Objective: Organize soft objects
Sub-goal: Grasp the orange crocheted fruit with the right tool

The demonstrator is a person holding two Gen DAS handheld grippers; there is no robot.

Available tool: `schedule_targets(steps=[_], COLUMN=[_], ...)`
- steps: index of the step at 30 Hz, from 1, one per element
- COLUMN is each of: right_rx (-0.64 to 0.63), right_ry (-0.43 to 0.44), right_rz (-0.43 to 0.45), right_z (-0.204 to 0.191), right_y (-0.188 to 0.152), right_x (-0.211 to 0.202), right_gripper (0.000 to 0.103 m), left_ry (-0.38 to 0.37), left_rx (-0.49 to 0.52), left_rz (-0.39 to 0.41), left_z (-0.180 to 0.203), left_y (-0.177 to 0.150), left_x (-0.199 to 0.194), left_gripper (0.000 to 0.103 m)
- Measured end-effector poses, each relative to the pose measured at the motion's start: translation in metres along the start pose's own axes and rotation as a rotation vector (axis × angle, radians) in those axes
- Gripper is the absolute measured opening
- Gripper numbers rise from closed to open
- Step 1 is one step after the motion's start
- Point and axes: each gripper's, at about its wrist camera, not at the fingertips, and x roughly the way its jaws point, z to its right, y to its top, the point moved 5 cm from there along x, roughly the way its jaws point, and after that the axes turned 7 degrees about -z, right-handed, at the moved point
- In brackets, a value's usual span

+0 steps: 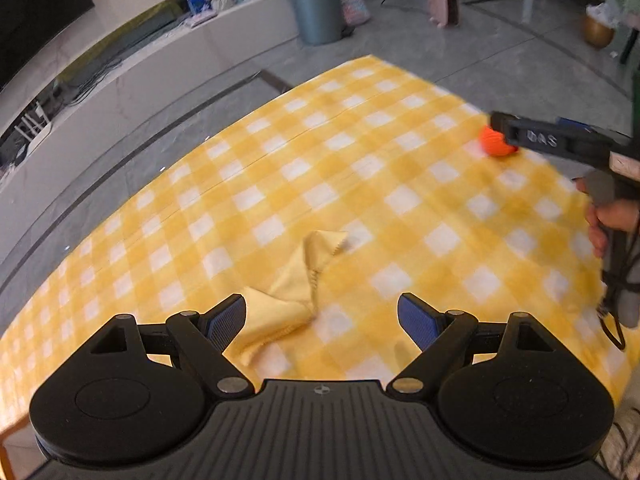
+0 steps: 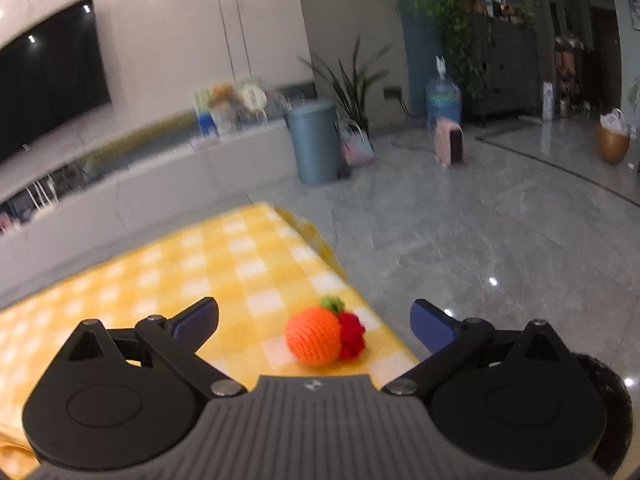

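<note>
Left wrist view: a crumpled yellow cloth point(image 1: 294, 300) is seen lying on the yellow-and-white checked tablecloth point(image 1: 360, 168), just ahead of the left gripper point(image 1: 322, 316). Its near folds are touched by the left blue pad point(image 1: 226, 320), while the right pad is well apart from it, so the fingers are spread wide and nothing is clamped. In the right wrist view, an orange crocheted ball point(image 2: 314, 336) with a red tuft and a green top is found near the table's far right corner, between the widely parted fingers of the right gripper point(image 2: 314, 322) but touched by neither. Seen from the left wrist, that gripper's handle is held by a hand point(image 1: 612, 222). Beyond the table, a grey bin point(image 2: 314, 142) stands on the tiled floor point(image 2: 500, 240).
</note>
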Motion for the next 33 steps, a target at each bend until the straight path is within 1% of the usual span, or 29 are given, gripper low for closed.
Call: schedule_targets(steps=[3,4,6,8,10,11,12,15,18,21,22,23,25,27,30,32,33], right_rx=[-0.019,-0.038,-0.069,-0.067,-0.058,-0.064,-0.077,-0.110,-0.090,-0.080,-0.083,-0.088,-0.091,-0.078,-0.068,-0.062,-0.061], right_ry=[-0.001,-0.005,-0.009,0.015,0.021,0.016,0.012,0.014,0.012,0.003,0.001,-0.004,-0.011,0.005,0.027,0.047,0.057], right_rz=[-0.034,-0.041,-0.044,-0.053,-0.070,-0.080,-0.086,-0.100,-0.117,-0.118,-0.121,-0.126,-0.134,-0.132,-0.140,-0.141,-0.135], right_z=[-0.001,-0.002,-0.004,-0.005,-0.005,-0.007,-0.009,-0.012,-0.010,-0.007,-0.007,-0.007,-0.006,-0.004,-0.003,-0.004,-0.006], right_y=[-0.005,-0.006,-0.005,-0.005,-0.006,-0.006,-0.007,-0.009,-0.010,-0.011,-0.011,-0.011,-0.012,-0.013,-0.013,-0.011,-0.010], right_x=[0.018,0.022,0.027,0.029,0.032,0.034,0.036,0.040,0.043,0.044,0.046,0.047,0.047,0.046,0.044,0.040,0.038], right_gripper=[0.098,0.093,0.089,0.089,0.089,0.089,0.088,0.084,0.081,0.075,0.071,0.064,0.055,0.055,0.055,0.055,0.055], left_ry=[0.020,0.033,0.055,0.067,0.043,0.013,-0.008,0.005,0.033,0.046,0.049,0.057,0.080,0.076,0.068,0.052,0.039], left_rx=[0.002,-0.007,-0.020,-0.027,-0.036,-0.037,-0.048,-0.071,-0.064,-0.067,-0.070,-0.076,-0.098,-0.100,-0.100,-0.098,-0.098], left_rz=[-0.053,-0.071,-0.090,-0.107,-0.153,-0.187,-0.204,-0.214,-0.263,-0.279,-0.283,-0.286,-0.292,-0.306,-0.298,-0.291,-0.285], left_z=[-0.006,-0.009,-0.014,-0.017,-0.019,-0.019,-0.019,-0.022,-0.023,-0.024,-0.024,-0.025,-0.028,-0.027,-0.026,-0.026,-0.026], left_y=[0.011,0.013,0.018,0.020,0.021,0.021,0.020,0.020,0.018,0.015,0.015,0.015,0.015,0.015,0.016,0.016,0.016], left_x=[0.016,0.021,0.027,0.033,0.042,0.049,0.054,0.064,0.076,0.082,0.084,0.086,0.090,0.093,0.091,0.091,0.090], left_gripper=[0.100,0.100,0.100,0.100,0.100,0.100,0.100,0.100,0.100,0.100,0.100,0.100,0.100,0.100,0.100,0.095,0.089])
